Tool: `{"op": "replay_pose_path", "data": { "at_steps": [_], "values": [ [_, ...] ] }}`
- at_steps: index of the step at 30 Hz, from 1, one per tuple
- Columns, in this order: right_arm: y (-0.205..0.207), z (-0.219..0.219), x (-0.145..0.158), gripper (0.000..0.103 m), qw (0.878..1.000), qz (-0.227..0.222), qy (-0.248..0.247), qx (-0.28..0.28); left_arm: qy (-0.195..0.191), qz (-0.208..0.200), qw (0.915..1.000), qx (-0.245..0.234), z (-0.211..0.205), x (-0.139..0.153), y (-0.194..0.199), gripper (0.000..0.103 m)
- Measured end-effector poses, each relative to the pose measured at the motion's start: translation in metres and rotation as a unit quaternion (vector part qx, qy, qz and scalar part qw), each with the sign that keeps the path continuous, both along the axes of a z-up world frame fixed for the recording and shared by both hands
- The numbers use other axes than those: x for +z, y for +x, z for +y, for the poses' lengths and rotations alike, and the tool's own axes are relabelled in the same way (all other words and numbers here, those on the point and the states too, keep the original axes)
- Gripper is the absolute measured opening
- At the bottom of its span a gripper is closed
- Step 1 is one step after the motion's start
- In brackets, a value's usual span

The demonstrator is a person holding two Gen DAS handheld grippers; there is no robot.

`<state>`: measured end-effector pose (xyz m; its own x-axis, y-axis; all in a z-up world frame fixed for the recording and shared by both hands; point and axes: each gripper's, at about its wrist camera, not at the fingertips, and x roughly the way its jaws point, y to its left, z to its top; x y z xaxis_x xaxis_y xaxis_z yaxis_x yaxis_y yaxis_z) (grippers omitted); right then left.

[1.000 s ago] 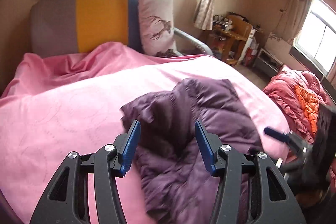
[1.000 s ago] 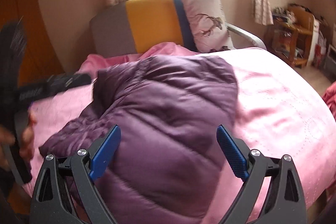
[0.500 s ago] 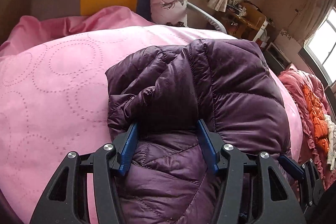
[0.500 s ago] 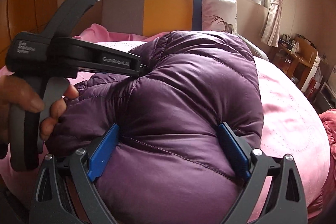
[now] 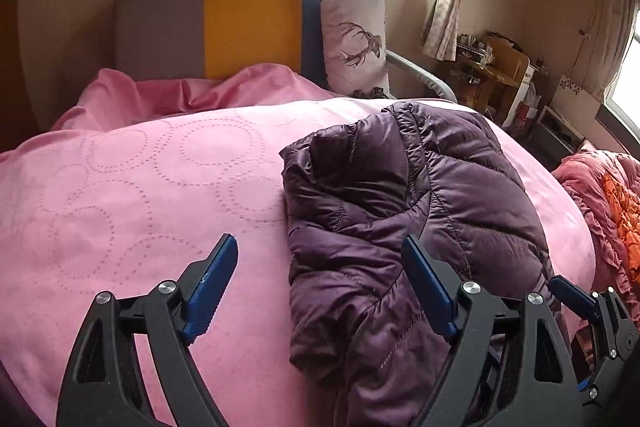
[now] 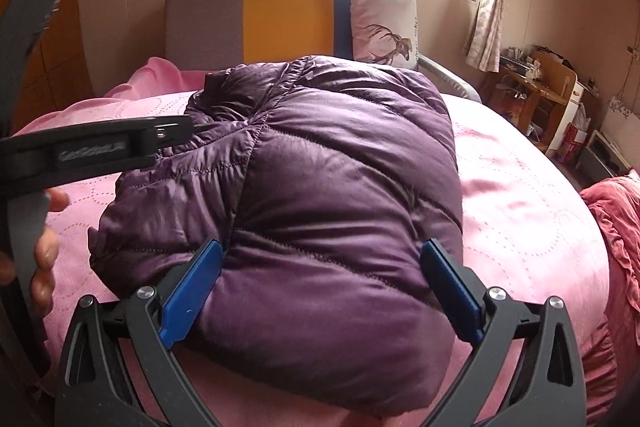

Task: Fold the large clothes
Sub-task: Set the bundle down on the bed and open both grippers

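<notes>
A purple quilted down jacket (image 5: pixel 408 211) lies folded in a thick bundle on the pink bed cover (image 5: pixel 132 187). My left gripper (image 5: pixel 320 267) is open, above the bundle's left edge, holding nothing. In the right wrist view the jacket (image 6: pixel 320 187) fills the middle. My right gripper (image 6: pixel 320 279) is open wide, with its blue fingers (image 6: pixel 192 291) on either side of the bundle's near end. The left gripper's black body (image 6: pixel 92 151) shows at the left of that view, and the right gripper (image 5: pixel 576 299) at the lower right of the left wrist view.
A grey, yellow and blue headboard (image 5: pixel 240 23) and a deer-print pillow (image 5: pixel 356 39) stand at the far end. A red and orange quilt (image 5: pixel 608 195) lies to the right of the bed. A wooden desk (image 6: pixel 540 83) stands by the wall.
My left gripper has opened wider and drawn back to the left off the jacket. My right gripper stays open around the bundle's near end. The bundle lies flatter.
</notes>
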<state>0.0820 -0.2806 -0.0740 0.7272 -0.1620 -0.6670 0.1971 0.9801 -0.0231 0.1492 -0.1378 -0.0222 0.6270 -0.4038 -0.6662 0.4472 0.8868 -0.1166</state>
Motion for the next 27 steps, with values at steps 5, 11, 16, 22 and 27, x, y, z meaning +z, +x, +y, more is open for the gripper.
{"op": "replay_pose_path", "data": {
  "at_steps": [5,11,16,22,27],
  "values": [
    [-0.003,0.005,0.006,0.101,1.0,0.01,0.005,-0.018,-0.009,-0.019,0.9996,0.018,0.017,0.008,-0.02,0.09],
    [-0.008,0.01,0.012,0.101,0.999,0.021,0.02,-0.038,-0.004,-0.032,0.9991,0.028,0.03,0.012,-0.041,0.092],
    [-0.02,0.015,0.021,0.101,0.998,0.013,0.031,-0.055,-0.005,-0.026,0.999,0.035,0.04,0.009,-0.052,0.092],
    [-0.038,0.017,0.04,0.101,0.994,-0.015,0.039,-0.097,-0.004,-0.021,0.9987,0.046,0.049,0.003,-0.066,0.093],
    [-0.043,0.021,0.05,0.101,0.989,-0.018,0.04,-0.142,0.0,-0.019,0.9984,0.054,0.058,-0.003,-0.075,0.099]
  ]
}}
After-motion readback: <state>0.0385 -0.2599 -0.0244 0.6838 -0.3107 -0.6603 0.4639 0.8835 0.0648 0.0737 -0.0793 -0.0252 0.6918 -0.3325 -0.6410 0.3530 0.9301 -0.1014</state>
